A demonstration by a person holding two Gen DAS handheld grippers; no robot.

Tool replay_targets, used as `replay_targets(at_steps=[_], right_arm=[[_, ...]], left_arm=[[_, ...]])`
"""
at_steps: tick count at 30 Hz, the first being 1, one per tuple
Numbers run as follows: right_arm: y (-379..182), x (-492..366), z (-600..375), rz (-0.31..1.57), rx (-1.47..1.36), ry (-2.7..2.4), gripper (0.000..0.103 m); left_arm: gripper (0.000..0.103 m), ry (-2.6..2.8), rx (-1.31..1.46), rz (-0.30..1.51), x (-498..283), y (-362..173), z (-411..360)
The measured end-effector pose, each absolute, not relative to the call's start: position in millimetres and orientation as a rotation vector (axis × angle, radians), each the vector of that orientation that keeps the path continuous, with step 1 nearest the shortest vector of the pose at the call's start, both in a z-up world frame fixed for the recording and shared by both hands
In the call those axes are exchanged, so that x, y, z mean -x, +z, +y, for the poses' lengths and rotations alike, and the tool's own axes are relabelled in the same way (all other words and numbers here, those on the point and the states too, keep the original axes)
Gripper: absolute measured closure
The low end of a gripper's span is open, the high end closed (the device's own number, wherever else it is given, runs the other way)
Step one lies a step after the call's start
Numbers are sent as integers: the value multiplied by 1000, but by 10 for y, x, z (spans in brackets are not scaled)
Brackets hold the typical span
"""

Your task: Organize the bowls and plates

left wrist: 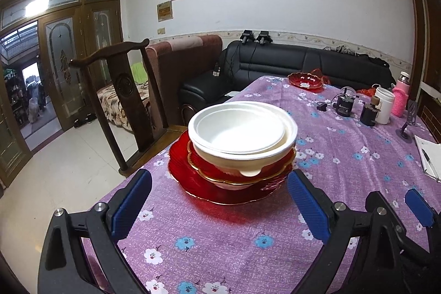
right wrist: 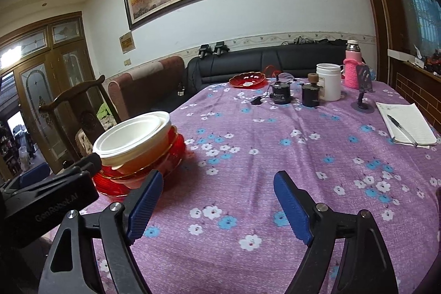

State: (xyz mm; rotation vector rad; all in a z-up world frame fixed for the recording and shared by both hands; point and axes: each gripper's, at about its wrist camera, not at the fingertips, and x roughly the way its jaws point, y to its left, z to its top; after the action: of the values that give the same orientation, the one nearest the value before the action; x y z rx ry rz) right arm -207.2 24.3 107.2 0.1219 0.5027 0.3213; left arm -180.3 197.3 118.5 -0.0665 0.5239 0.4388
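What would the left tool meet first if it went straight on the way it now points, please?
Most likely the stack of dishes: the left tool, open and empty, faces the red plate under the white bowls. Depth is uncertain.

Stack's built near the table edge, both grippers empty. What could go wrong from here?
1. The stack sits close to the table's left edge beside the wooden chair; a sideways nudge could push it off.
2. The white bowls on top sit off-centre on the red plates, so the pile may tip if bumped.
3. The red dish at the far end lies among small items; reaching for it could knock over the white jar.
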Motion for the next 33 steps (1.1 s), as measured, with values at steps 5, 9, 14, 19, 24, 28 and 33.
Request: replay_targets(at_steps=[5,9,14,19,24,28,33], right_arm=[[1046,2065,226,504,-122,317,16],[1010,2030,232,519,-122,315,16],[964,2008,266,532,-109,312,16],[915,1985,299,550,-103,311,16],[882,1971,345,563,-90,312,16],[866,1973,397,571,-77,321,16],[860,1986,477,573,-55,331,15]], left_arm=[[4,448,51,510,1817,1184,1932],[4,450,54,519,1809,1159,1953],[4,451,63,544,1772,1105,1993],[4,453,68,559,1739,1048,2032],[4,452,82,568,1718,1005,2081],[4,449,84,573,1703,978,2100],[4,443,90,580,1683,950,2124]])
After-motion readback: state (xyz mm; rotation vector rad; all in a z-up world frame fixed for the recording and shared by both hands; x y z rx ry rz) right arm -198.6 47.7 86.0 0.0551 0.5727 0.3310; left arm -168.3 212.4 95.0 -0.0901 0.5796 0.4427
